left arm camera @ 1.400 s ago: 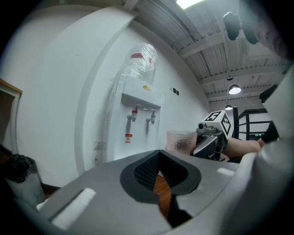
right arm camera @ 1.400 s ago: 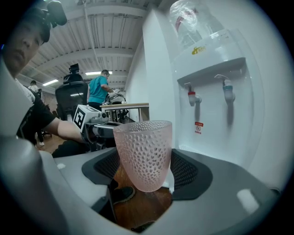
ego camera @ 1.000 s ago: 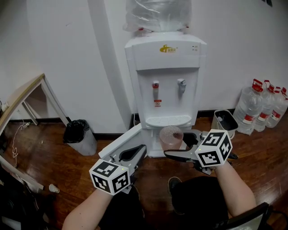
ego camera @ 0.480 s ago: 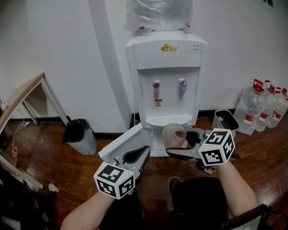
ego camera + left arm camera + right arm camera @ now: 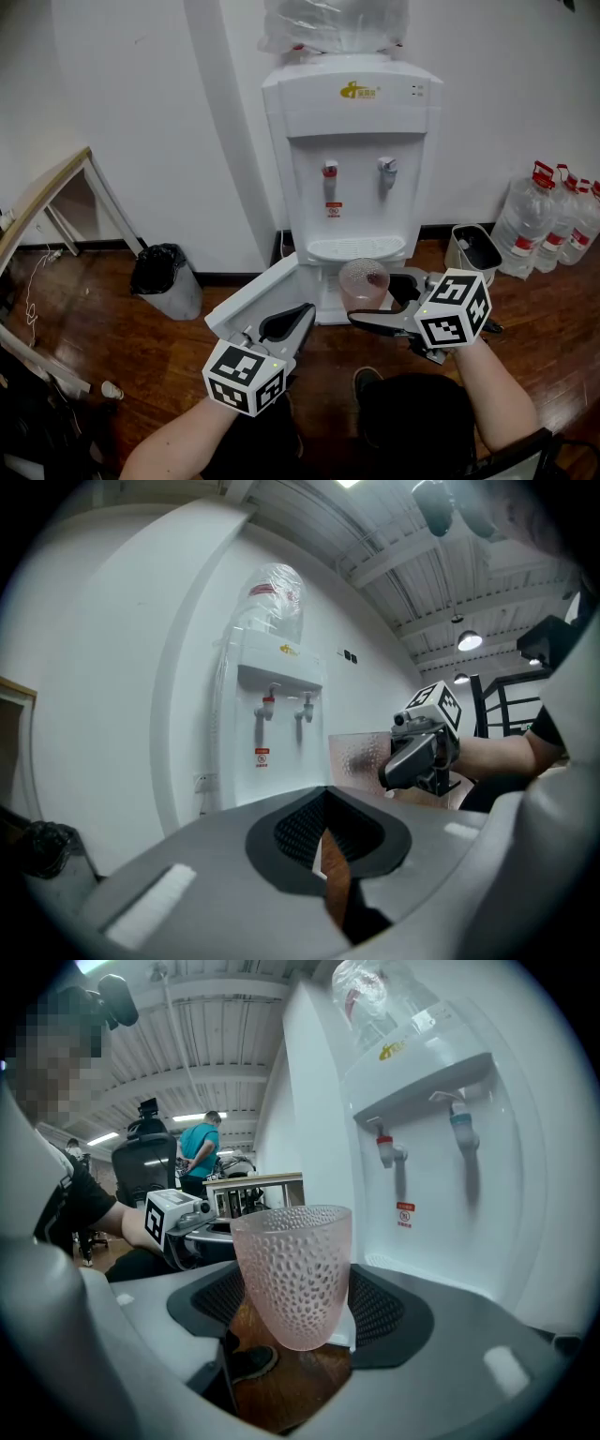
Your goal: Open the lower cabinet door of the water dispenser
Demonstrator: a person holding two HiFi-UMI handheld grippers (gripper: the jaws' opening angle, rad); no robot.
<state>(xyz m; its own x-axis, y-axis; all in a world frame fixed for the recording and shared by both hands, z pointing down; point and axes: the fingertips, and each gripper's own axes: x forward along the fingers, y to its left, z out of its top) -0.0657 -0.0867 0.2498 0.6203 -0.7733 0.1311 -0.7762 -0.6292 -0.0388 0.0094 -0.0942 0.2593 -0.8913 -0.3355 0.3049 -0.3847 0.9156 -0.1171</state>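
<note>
Right gripper (image 5: pixel 367 306) clamps a dimpled pink cup (image 5: pixel 364 279). Left gripper (image 5: pixel 302 317), jaws together and empty, sits near the white dispenser's (image 5: pixel 356 159) open door (image 5: pixel 248 305).

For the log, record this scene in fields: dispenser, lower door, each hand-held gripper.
dispenser: white water dispenser, bottle on top, against the wall
lower door: cabinet door open, swung out to the left
left hand-held gripper: jaws shut, empty, beside the open door
right hand-held gripper: shut on a pink dimpled cup, upright
</note>
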